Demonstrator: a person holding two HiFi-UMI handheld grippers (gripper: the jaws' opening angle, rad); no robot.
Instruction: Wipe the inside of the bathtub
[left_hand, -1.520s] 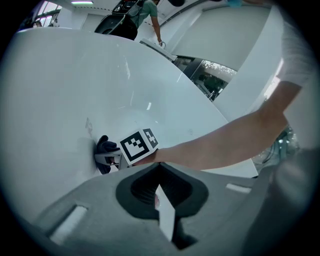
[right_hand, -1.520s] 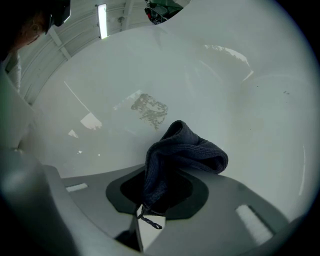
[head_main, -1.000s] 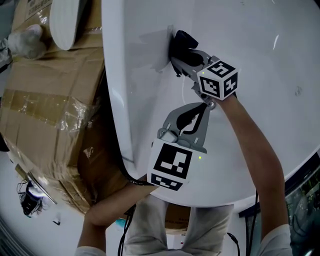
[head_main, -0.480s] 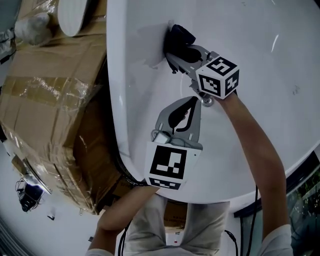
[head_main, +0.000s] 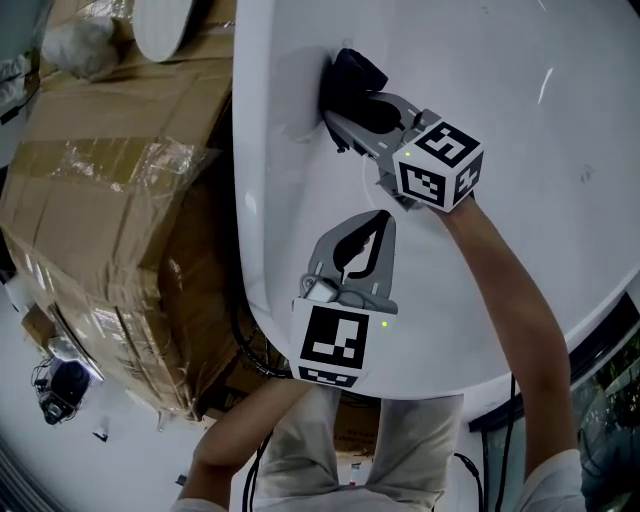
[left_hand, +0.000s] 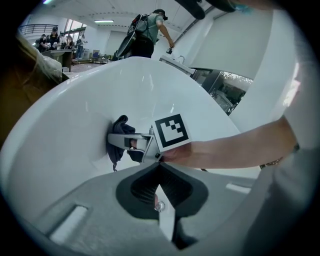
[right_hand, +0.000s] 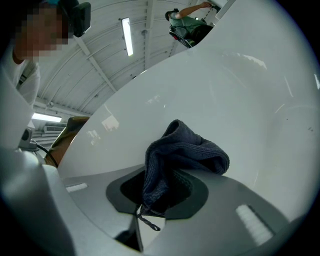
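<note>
In the head view, cardboard boxes (head_main: 100, 200) bound in clear wrap fill the 9 o'clock side. They stand just beside the outer wall of the white bathtub (head_main: 540, 120), which takes up the frame from 12 round to 4 o'clock.

Near the centre, the left gripper (head_main: 383, 218) points toward 12 o'clock over the tub's inner slope. Its marker cube (head_main: 335, 345) sits at 6 o'clock of it. The left gripper view shows these jaws closed together with nothing between them.

At 12 o'clock of the left gripper, the right gripper (head_main: 352, 108) points toward 10 o'clock. The person's forearm (head_main: 510, 300) runs from it toward 5 o'clock. Its jaws are clamped on a dark cloth (head_main: 348, 80), which is bunched up and pressed against the tub's inner wall on the 9 o'clock side. In the right gripper view the cloth folds up out of the jaws toward 12 o'clock, and a short loose thread hangs from it at 6 o'clock. The white tub wall curves behind it.

In the left gripper view, a person (left_hand: 147, 30) stands beyond the tub's far rim at 12 o'clock.
</note>
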